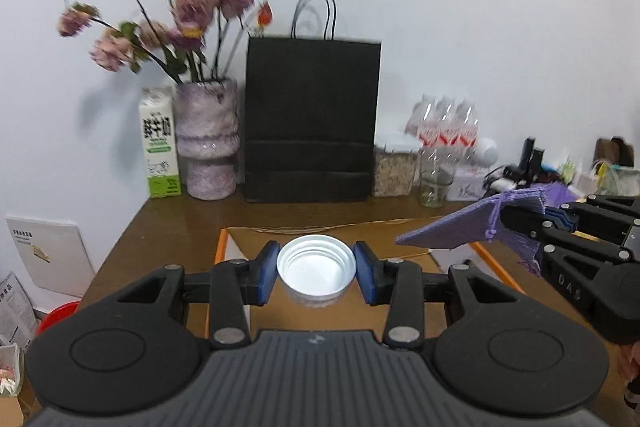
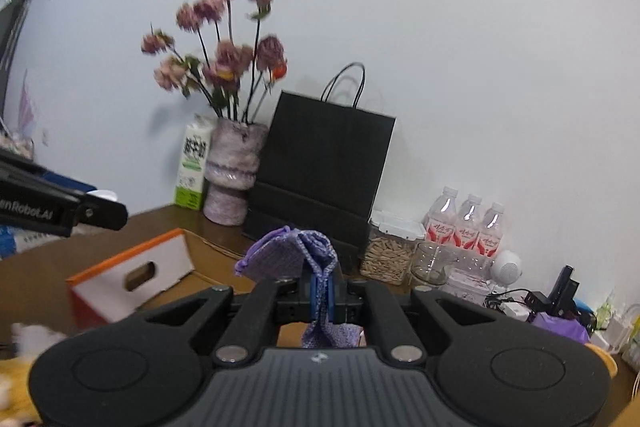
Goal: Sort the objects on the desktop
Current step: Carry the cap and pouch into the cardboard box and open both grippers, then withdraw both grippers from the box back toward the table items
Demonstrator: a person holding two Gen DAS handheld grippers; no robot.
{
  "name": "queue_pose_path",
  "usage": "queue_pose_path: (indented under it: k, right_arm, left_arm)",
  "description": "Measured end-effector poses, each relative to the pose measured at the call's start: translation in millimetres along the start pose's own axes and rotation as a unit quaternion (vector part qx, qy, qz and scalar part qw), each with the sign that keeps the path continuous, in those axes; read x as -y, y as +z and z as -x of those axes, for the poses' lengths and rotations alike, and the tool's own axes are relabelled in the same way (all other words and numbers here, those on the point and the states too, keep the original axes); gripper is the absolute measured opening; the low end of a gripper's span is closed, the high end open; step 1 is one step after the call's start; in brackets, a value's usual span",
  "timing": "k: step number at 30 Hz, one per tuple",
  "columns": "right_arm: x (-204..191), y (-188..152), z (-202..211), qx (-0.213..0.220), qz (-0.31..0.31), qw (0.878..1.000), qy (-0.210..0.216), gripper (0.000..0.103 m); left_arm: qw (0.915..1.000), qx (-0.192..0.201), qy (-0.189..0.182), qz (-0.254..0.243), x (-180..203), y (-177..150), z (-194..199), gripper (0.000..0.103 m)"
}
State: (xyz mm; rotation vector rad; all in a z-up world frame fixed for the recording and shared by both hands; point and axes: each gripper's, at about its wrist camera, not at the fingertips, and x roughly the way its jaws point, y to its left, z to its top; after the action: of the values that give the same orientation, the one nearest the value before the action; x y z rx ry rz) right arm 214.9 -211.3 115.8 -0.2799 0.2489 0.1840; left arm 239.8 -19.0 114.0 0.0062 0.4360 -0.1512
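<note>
Left gripper point(image 1: 316, 269) clamps a white screw lid point(image 1: 316, 267) between its blue pads point(image 1: 269, 273), open side up, above the near part of an orange-edged cardboard box point(image 2: 132, 273) on the brown desk point(image 1: 168, 223). To its right, the right gripper point(image 2: 322, 293) pinches a purple drawstring pouch point(image 2: 296, 255) flat between closed fingers, the fabric fanning out beyond the tips and sagging below them.

Judging from the grips, the smooth round lid is held only at two narrow points on its rim and could twist or pop free if the pads ease unevenly. The limp pouch could snag on the fingers at release, or its loose cord could catch. The two tools sit near each other, so a careless swing might knock them together.

Far along the wall stand a vase of pink flowers point(image 1: 206, 143), a black paper bag point(image 1: 312, 119) and a green-and-white carton point(image 1: 159, 143) whose print is too blurred to read. Readable lettering: "DAS" on the right gripper, "RobotAI" partly visible on the left.
</note>
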Motion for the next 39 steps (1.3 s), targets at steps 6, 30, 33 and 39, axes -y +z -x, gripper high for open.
queue_pose_path:
  k: [6, 30, 33, 39]
  right_arm:
    - [5.2, 3.3, -75.7, -0.050, 0.005, 0.999, 0.003, 0.004]
    - [7.4, -38.4, -146.2, -0.175, -0.006, 0.981, 0.080, 0.085]
    - [8.5, -38.0, -133.7, -0.168, -0.004, 0.982, 0.088, 0.092]
    - [14.7, -27.9, -109.2, -0.160, -0.034, 0.982, 0.096, 0.102]
  left_arm:
    - [0.9982, -0.060, 0.003, 0.009, -4.1, 5.8, -75.0, 0.041]
    - [0.9907, -0.123, 0.057, -0.011, -3.5, -12.7, -131.9, 0.094]
    - [0.9926, -0.106, 0.058, -0.015, -1.2, -11.3, -118.6, 0.103]
    - [0.9949, -0.074, 0.068, -0.010, -1.6, -6.6, -89.7, 0.103]
